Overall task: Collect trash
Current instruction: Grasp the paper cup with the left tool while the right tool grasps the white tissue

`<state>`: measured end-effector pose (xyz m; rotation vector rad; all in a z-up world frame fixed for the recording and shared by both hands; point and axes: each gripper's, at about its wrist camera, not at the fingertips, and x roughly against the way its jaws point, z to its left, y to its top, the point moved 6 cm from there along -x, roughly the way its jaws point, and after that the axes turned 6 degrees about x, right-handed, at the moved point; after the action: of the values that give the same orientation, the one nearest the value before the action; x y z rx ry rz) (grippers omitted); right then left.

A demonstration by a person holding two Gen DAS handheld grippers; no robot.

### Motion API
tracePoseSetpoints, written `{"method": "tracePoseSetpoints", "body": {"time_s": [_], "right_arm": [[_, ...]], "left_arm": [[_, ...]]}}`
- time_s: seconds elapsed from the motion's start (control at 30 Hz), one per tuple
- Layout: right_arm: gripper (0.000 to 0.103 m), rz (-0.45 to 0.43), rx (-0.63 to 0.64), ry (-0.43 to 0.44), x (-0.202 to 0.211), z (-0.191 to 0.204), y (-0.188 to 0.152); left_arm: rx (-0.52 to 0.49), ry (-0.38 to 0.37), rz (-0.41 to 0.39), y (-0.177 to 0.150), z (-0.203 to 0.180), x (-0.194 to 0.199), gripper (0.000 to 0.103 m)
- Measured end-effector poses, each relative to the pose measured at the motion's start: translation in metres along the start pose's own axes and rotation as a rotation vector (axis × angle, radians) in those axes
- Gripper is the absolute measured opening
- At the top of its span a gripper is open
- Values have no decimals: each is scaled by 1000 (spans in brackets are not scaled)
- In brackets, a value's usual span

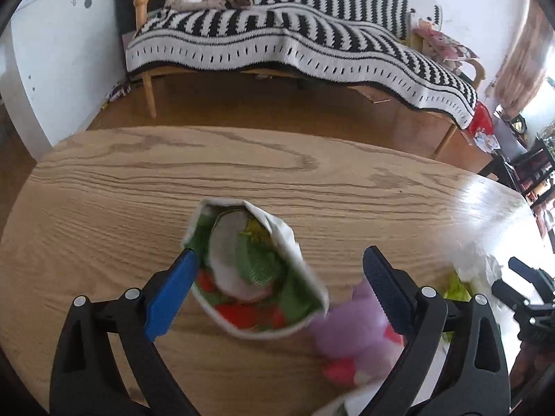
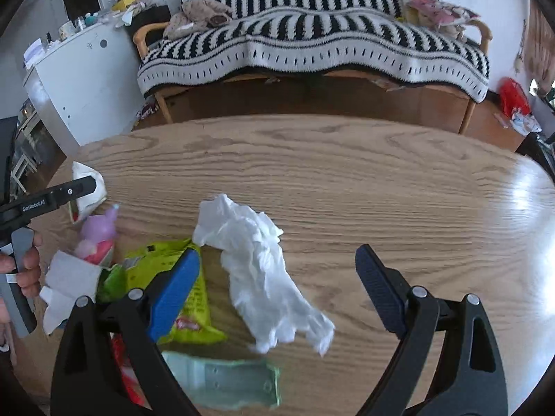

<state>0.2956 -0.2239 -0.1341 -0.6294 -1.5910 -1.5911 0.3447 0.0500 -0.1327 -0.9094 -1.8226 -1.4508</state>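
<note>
A: What was the state of the left gripper (image 1: 277, 277)?

B: Its jaws stood wide apart and gripped nothing. A carton (image 1: 256, 270) with its top torn open lay on the table (image 1: 138, 187) between the fingers, its edge at or just beside the left finger; contact could not be confirmed. A purple toy (image 1: 350, 326) lay just inside the right finger.

A: And the right gripper (image 2: 277, 277)?

B: Also wide open, with nothing clamped. A crumpled tissue (image 2: 263, 270) lay on the table between the fingers, clear of the right one. A green wrapper (image 2: 187, 298) lay under the left finger. A pale green packet (image 2: 225, 381) lay nearer the camera.

A: Surroundings?

B: In the right wrist view, a hand (image 2: 24, 267) held the left gripper at the left edge. Beyond the table stood a bench (image 2: 312, 79) under a striped blanket (image 2: 312, 41).
</note>
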Motion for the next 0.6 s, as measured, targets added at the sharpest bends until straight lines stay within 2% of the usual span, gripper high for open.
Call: {"method": "tracePoseSetpoints", "body": {"time_s": [0.07, 0.1, 0.13, 0.17, 0.2, 0.23, 0.3, 0.43, 0.6], "right_arm": [[82, 27, -1, -2, -11, 0, 0], [72, 39, 9, -5, -16, 0, -2], [67, 46, 19, -5, -19, 3, -3], [57, 41, 43, -27, -20, 5, -4], [36, 40, 65, -45, -21, 7, -6], [26, 36, 87, -60, -20, 10, -7], [19, 31, 85, -54, -17, 10, -8], [17, 6, 98, -76, -4, 13, -10], [17, -36, 70, -87, 36, 11, -16]], "left_arm": [[7, 22, 4, 1, 0, -9, 93], [1, 32, 2, 2, -1, -12, 93], [-4, 33, 0, 3, -2, -14, 93], [-5, 30, -3, 3, -2, -15, 93], [1, 28, -2, 3, -1, -17, 93], [4, 27, 3, 4, -1, -18, 90], [0, 45, 21, 1, 2, -23, 58], [-3, 58, 5, -2, 4, -19, 56], [-39, 73, -47, -6, 0, 17, 54]]}}
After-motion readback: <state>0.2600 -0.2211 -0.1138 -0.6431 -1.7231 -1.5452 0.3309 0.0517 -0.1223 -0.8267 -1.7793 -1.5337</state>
